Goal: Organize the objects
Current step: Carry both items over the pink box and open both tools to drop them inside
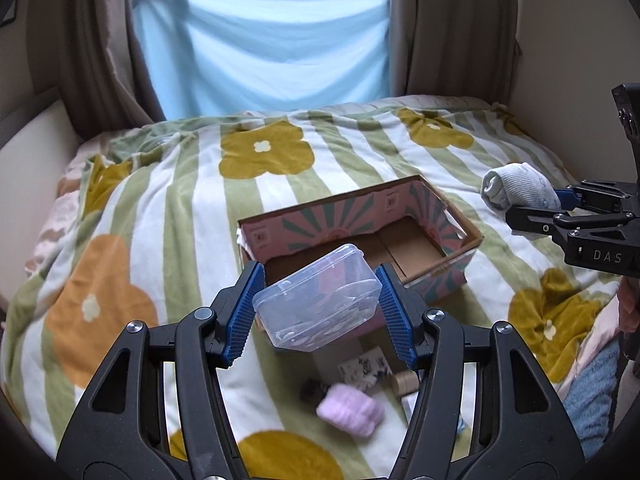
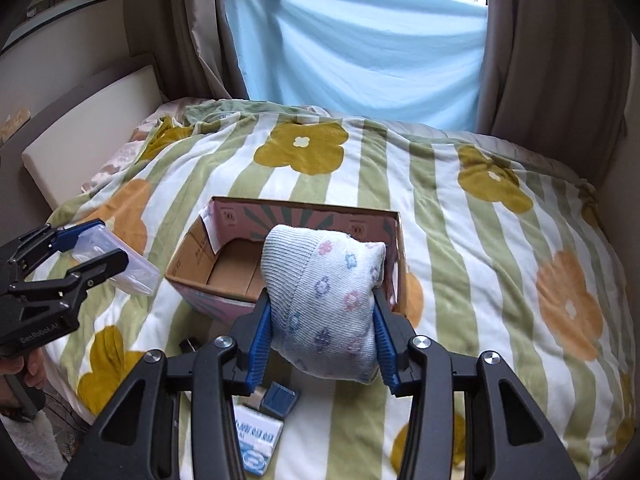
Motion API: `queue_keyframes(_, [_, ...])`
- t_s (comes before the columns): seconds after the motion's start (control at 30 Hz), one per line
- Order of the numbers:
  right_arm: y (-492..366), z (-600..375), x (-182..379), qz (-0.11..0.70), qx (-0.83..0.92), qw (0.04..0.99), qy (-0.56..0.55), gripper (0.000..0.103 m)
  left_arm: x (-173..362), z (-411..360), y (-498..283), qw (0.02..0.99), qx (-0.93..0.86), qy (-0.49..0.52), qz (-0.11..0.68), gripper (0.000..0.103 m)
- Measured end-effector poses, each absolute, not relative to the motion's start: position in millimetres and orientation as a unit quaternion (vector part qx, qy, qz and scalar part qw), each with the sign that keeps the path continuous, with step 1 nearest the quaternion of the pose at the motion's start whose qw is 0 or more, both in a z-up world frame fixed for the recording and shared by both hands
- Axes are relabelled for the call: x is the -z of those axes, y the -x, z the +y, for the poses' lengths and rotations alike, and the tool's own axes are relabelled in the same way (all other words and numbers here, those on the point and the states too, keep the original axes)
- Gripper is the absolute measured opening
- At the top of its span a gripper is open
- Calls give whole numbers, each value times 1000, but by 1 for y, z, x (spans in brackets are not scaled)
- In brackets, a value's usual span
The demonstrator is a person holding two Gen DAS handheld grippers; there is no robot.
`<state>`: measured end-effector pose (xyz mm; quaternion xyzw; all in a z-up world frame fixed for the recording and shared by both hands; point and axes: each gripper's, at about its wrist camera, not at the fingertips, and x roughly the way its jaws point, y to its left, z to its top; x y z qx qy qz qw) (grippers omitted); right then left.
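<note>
**Both grippers loaded above the box**

Your left gripper (image 1: 318, 304) clamps a clear, rounded plastic case (image 1: 318, 298) over the open cardboard box (image 1: 436, 248). Your right gripper (image 2: 322, 332) squeezes a soft ribbed, flower-patterned sock roll (image 2: 324, 300) above the striped fleece blanket (image 2: 460, 240).

The clear plastic case (image 1: 316, 298) hid part of the cardboard box (image 1: 436, 240). Its contents were too blurred to tell. The rolled sock (image 2: 326, 306) covered the box's far right corner in the right wrist view.
</note>
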<state>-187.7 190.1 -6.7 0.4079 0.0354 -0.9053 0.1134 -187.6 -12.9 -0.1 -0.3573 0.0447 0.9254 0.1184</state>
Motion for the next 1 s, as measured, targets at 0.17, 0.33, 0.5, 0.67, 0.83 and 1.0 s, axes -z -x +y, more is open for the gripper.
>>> queue_keyframes(0.17, [241, 186, 22, 38, 891, 120, -436, 42, 10, -8, 237, 125, -918, 375, 42, 55])
queue_keyframes(0.33, [287, 184, 52, 32, 873, 126, -470, 42, 31, -5, 285, 127, -909, 396, 30, 55])
queue_keyframes(0.5, [316, 186, 89, 22, 858, 129, -496, 42, 64, -1, 324, 119, -897, 425, 28, 55])
queue_keyframes(0.67, [331, 189, 114, 5, 846, 132, -517, 42, 92, -2, 344, 122, -887, 446, 14, 55])
queue_keyframes(0.83, [338, 186, 115, 3, 846, 135, -516, 42, 98, 0, 351, 117, -886, 447, 29, 55])
queue_keyframes(1.0, [346, 182, 118, 13, 842, 121, -525, 81, 92, 5, 351, 90, -897, 430, 56, 103])
